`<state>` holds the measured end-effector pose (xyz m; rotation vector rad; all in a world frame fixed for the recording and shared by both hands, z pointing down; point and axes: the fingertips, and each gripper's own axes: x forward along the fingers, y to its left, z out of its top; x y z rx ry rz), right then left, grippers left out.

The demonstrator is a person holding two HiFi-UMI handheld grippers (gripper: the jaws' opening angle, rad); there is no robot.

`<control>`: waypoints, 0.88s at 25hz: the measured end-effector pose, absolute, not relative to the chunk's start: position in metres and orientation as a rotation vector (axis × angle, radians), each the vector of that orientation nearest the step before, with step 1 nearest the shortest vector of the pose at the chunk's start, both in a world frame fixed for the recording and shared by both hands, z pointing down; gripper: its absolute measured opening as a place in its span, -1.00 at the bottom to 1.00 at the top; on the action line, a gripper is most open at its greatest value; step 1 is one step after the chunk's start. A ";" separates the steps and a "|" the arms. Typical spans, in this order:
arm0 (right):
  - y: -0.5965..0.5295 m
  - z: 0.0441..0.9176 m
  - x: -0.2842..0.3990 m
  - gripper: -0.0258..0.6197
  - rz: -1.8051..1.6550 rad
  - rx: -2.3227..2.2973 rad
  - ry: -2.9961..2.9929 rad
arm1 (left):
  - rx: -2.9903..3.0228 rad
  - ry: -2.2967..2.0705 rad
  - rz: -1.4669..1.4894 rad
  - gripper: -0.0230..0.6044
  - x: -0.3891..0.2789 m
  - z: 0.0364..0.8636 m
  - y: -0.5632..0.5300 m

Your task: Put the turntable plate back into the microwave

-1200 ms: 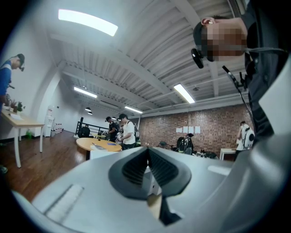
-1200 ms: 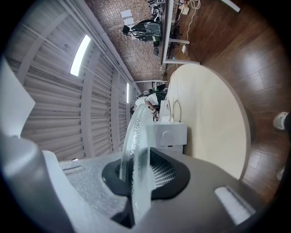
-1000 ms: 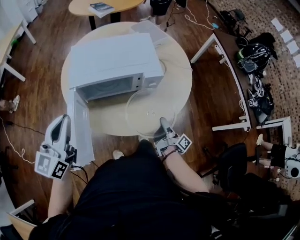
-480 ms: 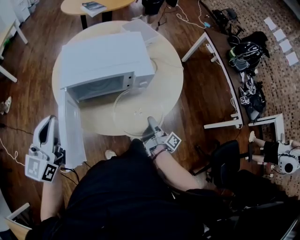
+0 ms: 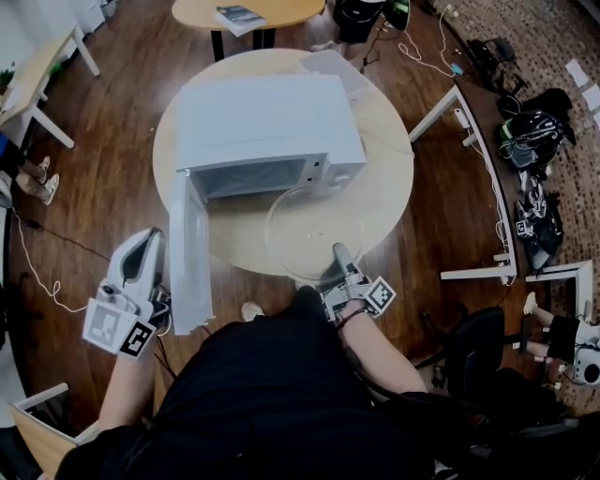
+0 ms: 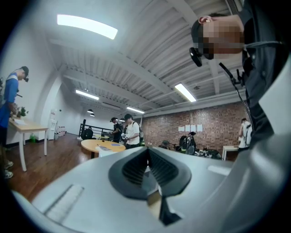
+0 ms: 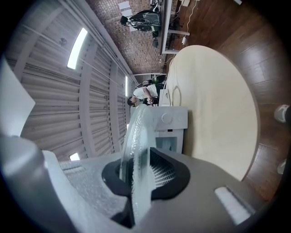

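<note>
A white microwave [image 5: 267,122] stands on the round wooden table [image 5: 384,187]. Its door [image 5: 189,253] is swung open at the left, and the cavity [image 5: 258,176] faces me. The clear glass turntable plate [image 5: 309,230] hovers level over the table's near edge, right of the cavity. My right gripper [image 5: 339,255] is shut on the plate's near rim. In the right gripper view the plate [image 7: 135,132] stands edge-on between the black pads [image 7: 161,175], with the microwave [image 7: 172,122] beyond. My left gripper [image 5: 148,246] is held off the table, left of the door, shut on nothing [image 6: 146,160].
A clear plastic box [image 5: 333,66] sits behind the microwave. A second round table [image 5: 202,11] carries a book at the back. White desks [image 5: 469,122] with gear and a black chair [image 5: 473,342] stand to the right. People [image 6: 129,132] stand far off.
My right gripper has carried the plate slightly left, nearer the microwave's open front. The left gripper stays beside the door. The head view has shifted.
</note>
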<state>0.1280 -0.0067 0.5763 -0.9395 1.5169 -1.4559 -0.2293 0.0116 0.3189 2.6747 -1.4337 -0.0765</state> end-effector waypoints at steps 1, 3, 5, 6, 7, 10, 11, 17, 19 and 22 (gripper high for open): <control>-0.007 0.577 0.125 -0.82 -1.457 -0.937 1.520 | 2.677 -1.430 -0.073 -0.92 -0.229 0.319 0.014; -0.008 0.577 0.119 -0.82 -1.460 -0.924 1.521 | 2.685 -1.423 -0.065 -0.92 -0.229 0.318 0.017; -0.008 0.575 0.114 -0.82 -1.465 -0.912 1.518 | 2.691 -1.420 -0.062 -0.92 -0.229 0.314 0.018; -0.008 0.574 0.113 -0.82 -1.467 -0.908 1.517 | 2.692 -1.422 -0.064 -0.92 -0.229 0.312 0.019; -0.007 0.574 0.112 -0.82 -1.468 -0.907 1.519 | 2.692 -1.427 -0.066 -0.92 -0.230 0.310 0.020; -0.007 0.576 0.112 -0.82 -1.473 -0.912 1.531 | 2.685 -1.448 -0.077 -0.92 -0.234 0.310 0.023; -0.008 0.576 0.112 -0.82 -1.475 -0.912 1.534 | 2.681 -1.455 -0.081 -0.92 -0.235 0.310 0.023; -0.009 0.575 0.110 -0.82 -1.500 -0.889 1.549 | 2.641 -1.498 -0.096 -0.92 -0.238 0.316 0.023; -0.010 0.576 0.110 -0.82 -1.517 -0.878 1.561 | 2.633 -1.509 -0.095 -0.92 -0.235 0.316 0.020; -0.012 0.575 0.106 -0.82 -1.546 -0.856 1.585 | 2.622 -1.525 -0.090 -0.92 -0.232 0.313 0.015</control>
